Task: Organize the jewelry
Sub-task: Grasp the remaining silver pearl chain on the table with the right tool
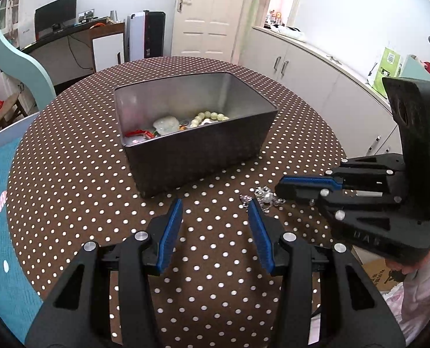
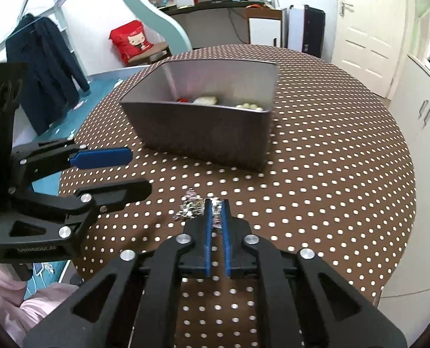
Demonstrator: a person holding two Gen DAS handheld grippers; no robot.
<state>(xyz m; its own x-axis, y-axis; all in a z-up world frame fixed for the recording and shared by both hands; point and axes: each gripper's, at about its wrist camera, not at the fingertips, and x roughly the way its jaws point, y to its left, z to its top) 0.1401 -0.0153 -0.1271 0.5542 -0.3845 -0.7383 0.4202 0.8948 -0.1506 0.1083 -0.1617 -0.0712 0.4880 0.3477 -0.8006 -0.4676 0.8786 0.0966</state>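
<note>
two hand-held grippers hover over a round dotted surface (image 1: 70, 150): left (image 1: 215, 206) spread apart, right (image 2: 217, 203) pinching a sparkly brooch (image 2: 190, 207). beads (image 1: 209, 117) lie in a tin (image 1: 215, 150) mid-surface; door (image 1: 209, 14) and desk (image 1: 78, 32) stand beyond.

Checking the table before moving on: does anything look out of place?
One sparkly silver piece lies on the tablecloth outside the metal box, pinched by the right gripper. The left gripper is open.
</note>
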